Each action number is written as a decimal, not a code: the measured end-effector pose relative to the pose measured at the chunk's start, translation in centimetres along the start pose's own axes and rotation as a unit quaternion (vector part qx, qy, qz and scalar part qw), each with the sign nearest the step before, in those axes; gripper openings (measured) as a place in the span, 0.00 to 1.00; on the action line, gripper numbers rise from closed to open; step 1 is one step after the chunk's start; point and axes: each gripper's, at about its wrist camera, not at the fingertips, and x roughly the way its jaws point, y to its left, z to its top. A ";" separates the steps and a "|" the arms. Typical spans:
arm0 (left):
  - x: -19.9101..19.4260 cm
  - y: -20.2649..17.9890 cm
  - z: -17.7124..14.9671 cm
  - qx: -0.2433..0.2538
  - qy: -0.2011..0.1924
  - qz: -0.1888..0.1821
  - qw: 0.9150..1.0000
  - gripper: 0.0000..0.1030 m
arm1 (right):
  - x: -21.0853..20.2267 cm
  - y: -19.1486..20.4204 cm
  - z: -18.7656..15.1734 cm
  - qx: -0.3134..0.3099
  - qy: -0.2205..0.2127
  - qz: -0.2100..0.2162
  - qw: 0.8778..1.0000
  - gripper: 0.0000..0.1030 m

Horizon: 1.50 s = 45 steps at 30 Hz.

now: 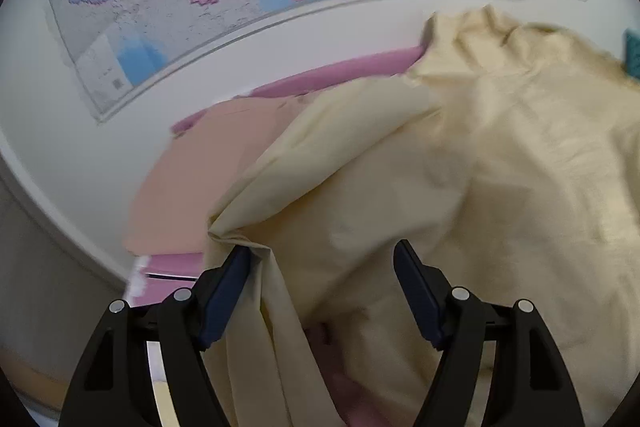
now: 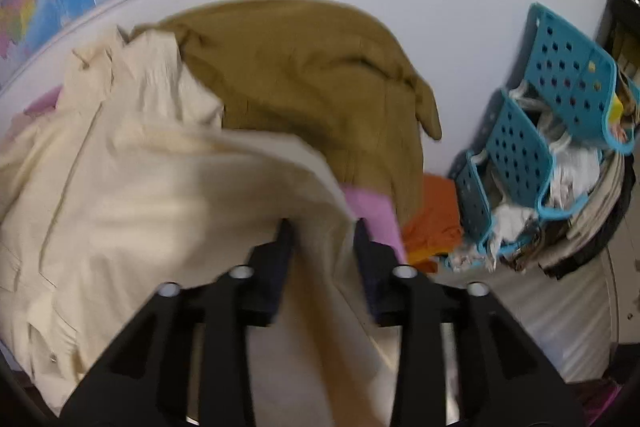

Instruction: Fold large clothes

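The cream garment [image 1: 460, 167] looks light, limp and apt to slide. It drapes between the left gripper [image 1: 320, 251], whose jaws are spread, and bunches between the right gripper [image 2: 322, 227], half-closed; whether that one pinches, I cannot tell. Best hold looks like a hem corner.

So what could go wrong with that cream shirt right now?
The left gripper stands wide open and the cream shirt only drapes past one finger, so that corner may slip away. In the right gripper cloth lies between the fingers, but the blur hides whether they pinch it; it could drop. A brown garment lies right behind, so the fold could drag it along.
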 end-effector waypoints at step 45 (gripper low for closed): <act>-4.9 -5.6 -8.1 0.082 -0.023 -0.256 0.963 0.74 | 4.1 26.6 1.4 -0.101 0.022 0.279 0.955 0.18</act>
